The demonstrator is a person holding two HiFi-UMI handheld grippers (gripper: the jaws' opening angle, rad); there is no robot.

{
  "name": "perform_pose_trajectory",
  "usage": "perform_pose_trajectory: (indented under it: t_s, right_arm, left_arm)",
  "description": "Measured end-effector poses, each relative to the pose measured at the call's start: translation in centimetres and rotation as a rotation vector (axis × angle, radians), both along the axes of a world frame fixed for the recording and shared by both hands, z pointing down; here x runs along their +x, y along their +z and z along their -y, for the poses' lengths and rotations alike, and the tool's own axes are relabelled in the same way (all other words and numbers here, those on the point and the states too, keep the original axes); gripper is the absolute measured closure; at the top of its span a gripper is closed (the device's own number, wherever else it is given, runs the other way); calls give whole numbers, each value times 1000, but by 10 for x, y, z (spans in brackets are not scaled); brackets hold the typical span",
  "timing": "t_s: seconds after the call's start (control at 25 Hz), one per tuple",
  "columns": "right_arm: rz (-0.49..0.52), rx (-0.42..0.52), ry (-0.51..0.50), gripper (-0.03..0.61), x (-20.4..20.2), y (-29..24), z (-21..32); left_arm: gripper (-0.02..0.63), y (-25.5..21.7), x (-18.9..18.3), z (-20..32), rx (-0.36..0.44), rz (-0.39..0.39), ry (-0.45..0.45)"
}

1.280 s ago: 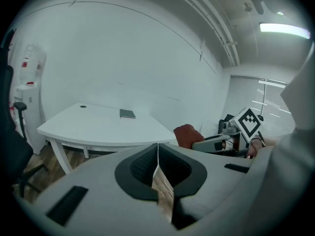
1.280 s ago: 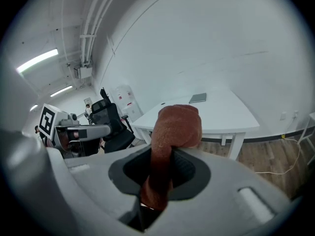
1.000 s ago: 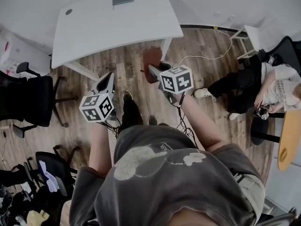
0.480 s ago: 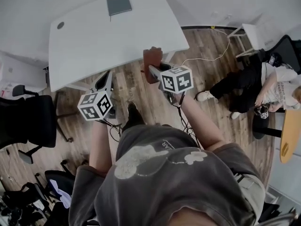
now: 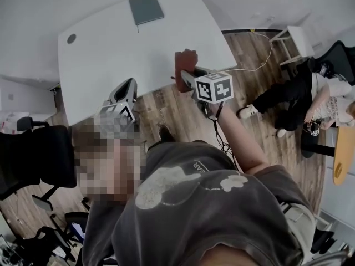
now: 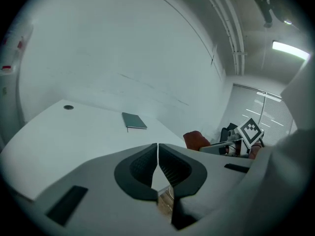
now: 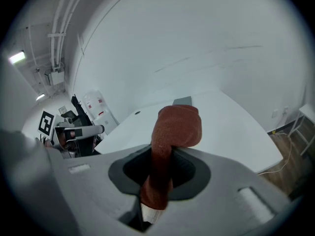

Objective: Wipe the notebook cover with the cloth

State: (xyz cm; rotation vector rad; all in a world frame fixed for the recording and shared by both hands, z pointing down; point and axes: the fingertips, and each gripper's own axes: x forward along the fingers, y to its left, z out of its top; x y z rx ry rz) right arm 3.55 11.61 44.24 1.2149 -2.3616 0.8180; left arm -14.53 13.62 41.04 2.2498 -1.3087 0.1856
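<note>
A dark grey-green notebook [image 5: 146, 9] lies flat near the far edge of the white table [image 5: 111, 54]; it also shows in the left gripper view [image 6: 134, 121] and partly behind the cloth in the right gripper view [image 7: 182, 101]. My right gripper [image 5: 187, 77] is shut on a rust-red cloth [image 5: 185, 65], which stands up between the jaws [image 7: 172, 132] over the table's near edge. My left gripper [image 5: 126, 90] is shut and holds nothing [image 6: 157, 154], hovering at the table's near edge, well short of the notebook.
A round cable port [image 5: 71, 38] sits at the table's left. Black office chairs [image 5: 33, 148] stand on the wooden floor at left. A seated person [image 5: 310, 101] and a white stool [image 5: 294, 40] are at right; a cable [image 5: 260, 60] runs across the floor.
Both grippers have moved forward to the table's near edge, the right one carrying the cloth. The table and notebook appear closer in the head view.
</note>
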Motion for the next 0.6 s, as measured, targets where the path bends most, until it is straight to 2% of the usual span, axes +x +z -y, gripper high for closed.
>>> perform_pose_trajectory:
  t_s: [0.32,0.6]
  right_arm:
    - [-15,15,75,502,-17,-6,31]
    - [-28,1,104,502,-4,-5,49]
  left_arm:
    - [604,-6,-29,39,13,-16,50]
    - [605,-5,-22,60,6,-31,70]
